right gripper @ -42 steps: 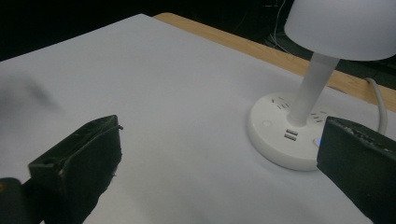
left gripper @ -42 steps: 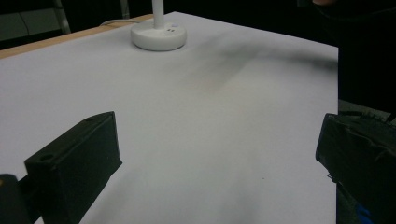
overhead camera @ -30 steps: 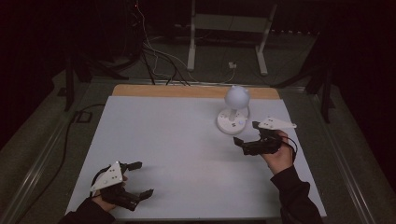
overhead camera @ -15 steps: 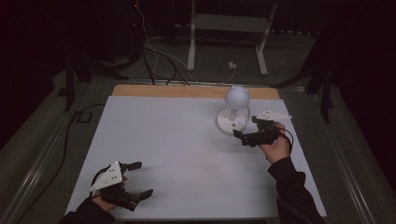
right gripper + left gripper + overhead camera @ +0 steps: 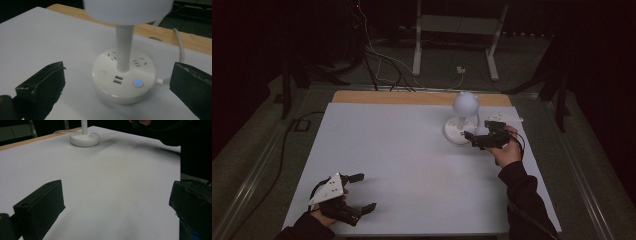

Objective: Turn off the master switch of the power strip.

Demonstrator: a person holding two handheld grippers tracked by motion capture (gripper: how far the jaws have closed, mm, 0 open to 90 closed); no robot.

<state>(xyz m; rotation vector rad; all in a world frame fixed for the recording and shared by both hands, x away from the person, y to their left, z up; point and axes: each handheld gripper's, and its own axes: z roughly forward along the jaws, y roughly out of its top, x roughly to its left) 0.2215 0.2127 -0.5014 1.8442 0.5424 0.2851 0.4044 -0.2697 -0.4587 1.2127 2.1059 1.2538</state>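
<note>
My right gripper (image 5: 473, 138) moved closer to lamp (image 5: 124, 75), jaws apart beside its base. Left gripper (image 5: 360, 192) near table (image 5: 412, 160) edge, jaws apart, empty.

Right gripper (image 5: 473, 138): we log it nearer the lamp's round base (image 5: 457, 134) than a second ago, now just beside it, jaws parted. Its white top plate looks turned away from us.

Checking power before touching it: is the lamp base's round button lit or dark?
Lit. The round button glows blue on the white lamp base, between the open right gripper fingers.
</note>
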